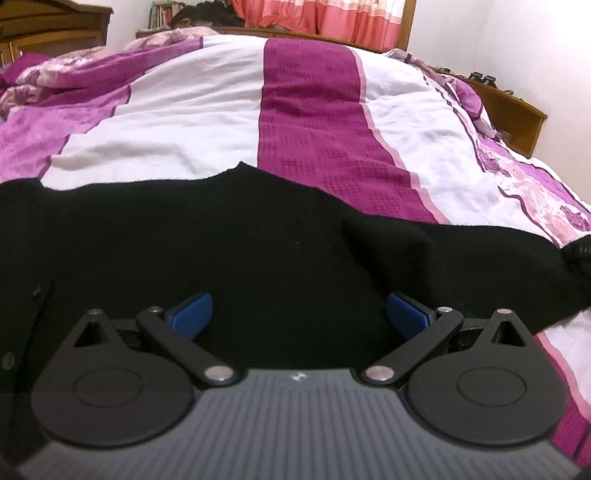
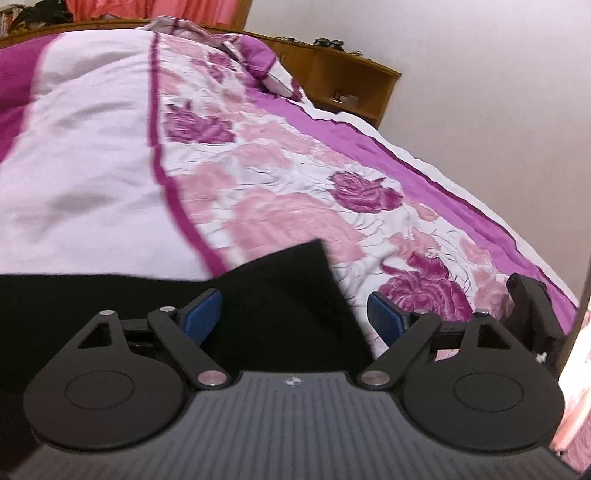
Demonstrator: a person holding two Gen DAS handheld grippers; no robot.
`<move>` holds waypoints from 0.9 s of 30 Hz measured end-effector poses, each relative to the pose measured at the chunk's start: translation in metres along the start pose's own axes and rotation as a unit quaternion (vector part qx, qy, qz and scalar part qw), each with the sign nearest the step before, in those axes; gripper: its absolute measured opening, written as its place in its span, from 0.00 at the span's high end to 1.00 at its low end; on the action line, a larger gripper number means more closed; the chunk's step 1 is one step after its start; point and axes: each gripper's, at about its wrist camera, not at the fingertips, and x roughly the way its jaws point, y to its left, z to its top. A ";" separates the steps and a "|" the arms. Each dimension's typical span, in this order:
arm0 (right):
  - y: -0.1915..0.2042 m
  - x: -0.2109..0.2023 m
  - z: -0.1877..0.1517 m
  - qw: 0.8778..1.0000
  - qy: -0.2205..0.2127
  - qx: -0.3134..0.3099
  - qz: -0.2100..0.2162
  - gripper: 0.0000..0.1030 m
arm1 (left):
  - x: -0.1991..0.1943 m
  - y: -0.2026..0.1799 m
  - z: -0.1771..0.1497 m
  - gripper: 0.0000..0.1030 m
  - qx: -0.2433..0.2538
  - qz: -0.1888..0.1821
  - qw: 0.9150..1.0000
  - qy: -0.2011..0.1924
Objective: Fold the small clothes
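A black knit garment (image 1: 229, 251) lies spread on the bed cover, with small buttons along its left part and a raised fold toward its right. My left gripper (image 1: 299, 314) is open, low over the garment's near middle, blue pads (image 1: 194, 314) wide apart with nothing between them. In the right wrist view the same black garment (image 2: 280, 295) ends in a pointed corner. My right gripper (image 2: 295, 317) is open over that corner, its left pad (image 2: 203, 314) over black cloth and its right pad over the floral cover.
The bed cover (image 1: 207, 107) has white, magenta and pink floral stripes. A wooden headboard shelf (image 2: 347, 77) stands at the far right by a white wall. A wooden cabinet (image 1: 48, 33) and pink curtains (image 1: 354, 18) are at the back.
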 end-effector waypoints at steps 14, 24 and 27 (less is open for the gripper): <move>0.037 -0.049 0.022 0.990 -0.094 -0.024 0.105 0.86 | -0.002 0.001 -0.011 0.00 -0.004 -0.003 1.000 -0.007; 0.101 -0.123 0.034 0.960 -0.119 0.000 0.253 0.86 | -0.001 -0.002 -0.010 0.00 0.002 0.009 1.000 -0.006; 0.122 -0.140 0.029 0.951 -0.109 0.005 0.291 0.86 | -0.011 -0.002 -0.004 0.01 0.017 0.050 0.999 -0.013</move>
